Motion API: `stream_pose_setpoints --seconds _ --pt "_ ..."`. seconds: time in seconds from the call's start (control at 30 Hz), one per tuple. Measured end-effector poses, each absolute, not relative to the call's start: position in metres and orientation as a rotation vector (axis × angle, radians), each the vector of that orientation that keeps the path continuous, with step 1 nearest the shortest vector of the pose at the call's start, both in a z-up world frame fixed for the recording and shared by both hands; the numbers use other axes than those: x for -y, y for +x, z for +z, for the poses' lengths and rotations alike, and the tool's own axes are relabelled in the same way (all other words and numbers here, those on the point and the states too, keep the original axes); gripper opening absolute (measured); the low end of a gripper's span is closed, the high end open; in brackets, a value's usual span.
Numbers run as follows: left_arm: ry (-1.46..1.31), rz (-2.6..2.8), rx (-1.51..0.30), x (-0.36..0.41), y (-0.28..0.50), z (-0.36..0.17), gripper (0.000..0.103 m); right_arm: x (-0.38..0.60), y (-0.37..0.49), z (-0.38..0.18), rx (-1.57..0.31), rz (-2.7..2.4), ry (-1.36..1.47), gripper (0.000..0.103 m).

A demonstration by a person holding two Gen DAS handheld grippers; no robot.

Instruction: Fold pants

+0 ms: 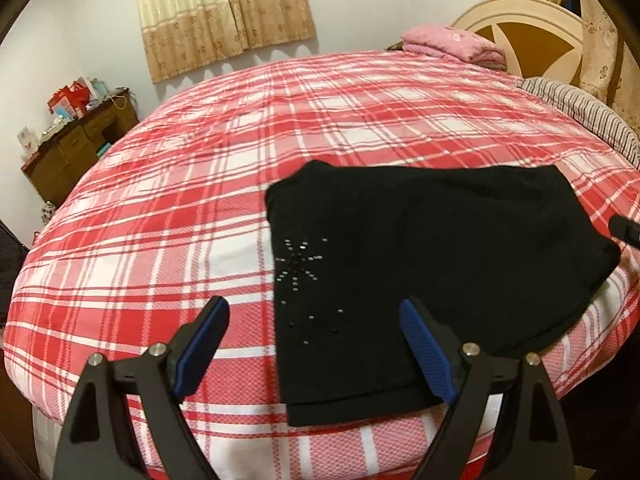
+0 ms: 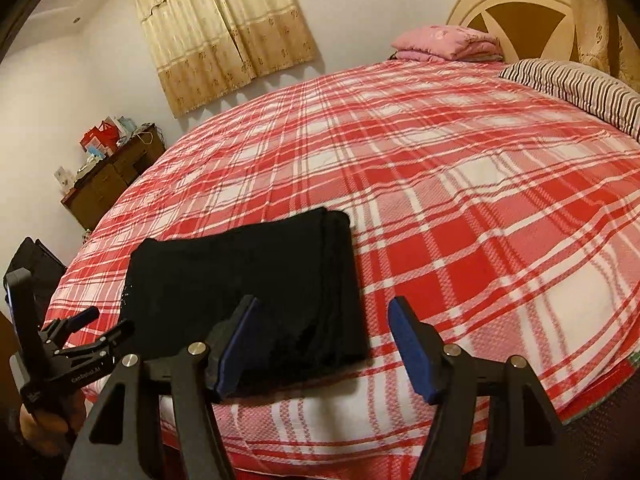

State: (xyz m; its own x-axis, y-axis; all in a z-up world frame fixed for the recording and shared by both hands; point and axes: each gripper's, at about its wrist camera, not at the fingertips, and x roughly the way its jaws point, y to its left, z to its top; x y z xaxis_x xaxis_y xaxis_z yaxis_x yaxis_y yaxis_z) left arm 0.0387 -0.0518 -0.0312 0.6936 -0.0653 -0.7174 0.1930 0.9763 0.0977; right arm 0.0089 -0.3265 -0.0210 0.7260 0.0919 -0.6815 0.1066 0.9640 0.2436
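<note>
Black pants (image 1: pixel 420 264) lie folded into a flat rectangle near the front edge of the bed, with a pattern of small silver studs (image 1: pixel 298 268) on the left part. In the right wrist view the pants (image 2: pixel 256 292) show as a folded stack. My left gripper (image 1: pixel 314 310) is open and empty, above the pants' front left corner. My right gripper (image 2: pixel 322 308) is open and empty, over the pants' right edge. The left gripper also shows in the right wrist view (image 2: pixel 104 322), at the far left. A bit of the right gripper (image 1: pixel 626 230) shows at the right edge of the left wrist view.
The bed has a red and white plaid cover (image 1: pixel 200 200). A pink folded blanket (image 1: pixel 452 44) and a striped pillow (image 2: pixel 576 80) lie by the headboard (image 2: pixel 516 4). A brown cabinet (image 1: pixel 80 144) with clutter stands by the far wall under a curtain (image 1: pixel 224 12).
</note>
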Motion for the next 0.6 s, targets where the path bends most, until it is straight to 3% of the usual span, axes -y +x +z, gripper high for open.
stream_pose_setpoints --seconds 0.6 --pt "0.111 -0.216 -0.858 0.065 0.057 -0.035 0.09 0.337 0.034 -0.039 -0.757 -0.003 0.367 0.068"
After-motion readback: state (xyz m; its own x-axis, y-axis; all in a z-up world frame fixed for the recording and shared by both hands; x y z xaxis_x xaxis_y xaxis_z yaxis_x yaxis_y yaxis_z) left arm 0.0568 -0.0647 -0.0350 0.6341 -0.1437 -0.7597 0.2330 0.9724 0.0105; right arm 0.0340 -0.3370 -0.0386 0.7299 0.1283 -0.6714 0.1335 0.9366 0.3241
